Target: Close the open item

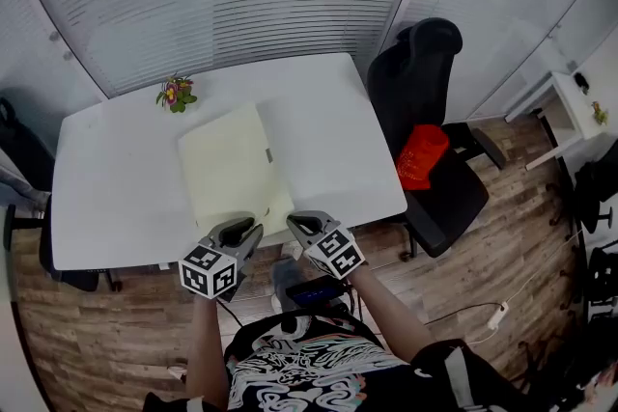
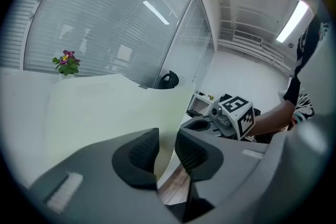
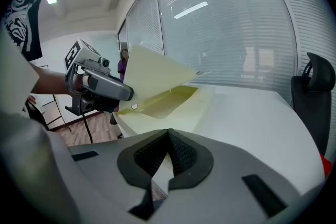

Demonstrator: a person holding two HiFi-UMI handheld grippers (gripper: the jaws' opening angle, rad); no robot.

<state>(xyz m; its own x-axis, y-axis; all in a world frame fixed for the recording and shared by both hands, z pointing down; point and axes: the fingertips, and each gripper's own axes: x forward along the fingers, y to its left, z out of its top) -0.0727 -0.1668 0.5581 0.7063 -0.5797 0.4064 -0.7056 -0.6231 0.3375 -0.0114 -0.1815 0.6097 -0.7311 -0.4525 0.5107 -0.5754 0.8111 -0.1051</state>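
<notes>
A pale yellow folder (image 1: 232,171) lies open on the white table (image 1: 116,198). Its cover (image 3: 152,77) stands tilted up above the base (image 3: 173,105). My left gripper (image 2: 167,150) is at the folder's near edge. The cover's free edge (image 2: 163,128) passes between the jaws, which stand apart with a gap beside the sheet. In the head view the left gripper (image 1: 241,233) sits left of my right gripper (image 1: 305,225). The right gripper (image 3: 168,134) has its pads together at the base's near edge, and a pale sliver shows between them.
A small pot of flowers (image 1: 176,94) stands at the table's far left. A black office chair (image 1: 425,111) with a red thing (image 1: 421,155) on its seat is at the right of the table. Blinds cover the wall behind.
</notes>
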